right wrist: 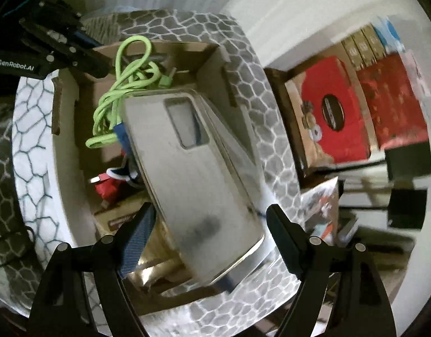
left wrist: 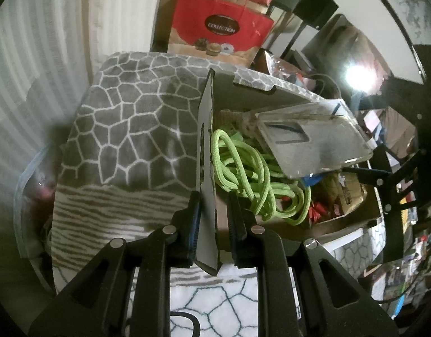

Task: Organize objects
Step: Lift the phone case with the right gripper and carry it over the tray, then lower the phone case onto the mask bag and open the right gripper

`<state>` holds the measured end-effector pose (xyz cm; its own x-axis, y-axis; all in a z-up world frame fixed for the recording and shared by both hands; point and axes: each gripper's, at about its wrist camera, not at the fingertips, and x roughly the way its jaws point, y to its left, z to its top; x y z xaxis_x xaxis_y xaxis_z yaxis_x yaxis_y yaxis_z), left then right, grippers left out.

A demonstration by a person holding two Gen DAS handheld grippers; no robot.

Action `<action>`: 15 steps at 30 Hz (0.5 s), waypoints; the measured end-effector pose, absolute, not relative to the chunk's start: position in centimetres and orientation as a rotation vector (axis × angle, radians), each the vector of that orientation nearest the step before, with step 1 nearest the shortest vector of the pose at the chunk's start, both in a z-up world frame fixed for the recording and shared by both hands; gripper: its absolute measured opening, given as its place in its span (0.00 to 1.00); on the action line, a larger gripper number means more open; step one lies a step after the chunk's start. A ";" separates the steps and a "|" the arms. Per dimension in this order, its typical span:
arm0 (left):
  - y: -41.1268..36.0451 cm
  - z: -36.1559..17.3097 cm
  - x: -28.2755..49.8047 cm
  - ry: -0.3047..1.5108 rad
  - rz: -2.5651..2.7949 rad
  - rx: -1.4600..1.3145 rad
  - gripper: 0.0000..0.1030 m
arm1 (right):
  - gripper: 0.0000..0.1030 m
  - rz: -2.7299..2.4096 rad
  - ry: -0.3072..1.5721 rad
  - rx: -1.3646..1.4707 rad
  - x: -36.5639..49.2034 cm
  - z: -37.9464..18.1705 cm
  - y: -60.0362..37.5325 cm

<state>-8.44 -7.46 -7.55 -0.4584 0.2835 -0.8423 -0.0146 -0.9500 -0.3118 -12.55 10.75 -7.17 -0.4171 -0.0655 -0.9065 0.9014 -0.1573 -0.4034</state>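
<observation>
Left wrist view: the left gripper (left wrist: pixel 212 219) stands with its fingers (left wrist: pixel 193 224) drawn narrow on the upright side flap (left wrist: pixel 205 146) of an open cardboard box (left wrist: pixel 271 87), the flap running from the fingers toward 12 o'clock. The box rests on a grey blanket (left wrist: pixel 125 129) with a white cell pattern. Inside the box, at 3 o'clock of the flap, lies a coiled green cord (left wrist: pixel 243 168); at 2 o'clock of the cord a clear phone case (left wrist: pixel 313 140) hangs tilted above the contents, carried by the right gripper (left wrist: pixel 364 168), which enters from 3 o'clock. A red gift bag (left wrist: pixel 221 28) stands beyond the blanket at 12 o'clock. Right wrist view: the right gripper (right wrist: pixel 210 224) has its fingers (right wrist: pixel 282 233) set wide, with the phone case (right wrist: pixel 193 174) between them over the box (right wrist: pixel 210 56); the picture is blurred, and pad contact cannot be told with certainty. The green cord (right wrist: pixel 117 98) lies at 10 o'clock of the case, red items (right wrist: pixel 106 185) at 9 o'clock, and the left gripper (right wrist: pixel 61 47) sits on the box edge at 10 o'clock.
</observation>
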 end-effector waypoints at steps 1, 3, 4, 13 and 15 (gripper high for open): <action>-7.5 -7.5 -8.5 -0.392 2.511 -1.525 0.15 | 0.80 -1.687 1.316 1.019 -12.6 -6.7 11.1; -7.6 -7.3 -8.4 -0.400 2.511 -1.519 0.15 | 0.80 -1.719 1.210 1.024 -12.5 -5.5 11.8; -7.6 -7.2 -8.5 -0.402 2.511 -1.518 0.15 | 0.80 -1.745 1.146 1.021 -12.7 -4.7 12.2; -7.6 -6.9 -8.5 -0.411 2.518 -1.505 0.17 | 0.76 -1.977 0.411 1.362 -20.6 -2.9 18.1; -7.6 -6.9 -8.5 -0.412 2.518 -1.506 0.17 | 0.76 -2.032 0.304 1.387 -21.5 -3.3 18.9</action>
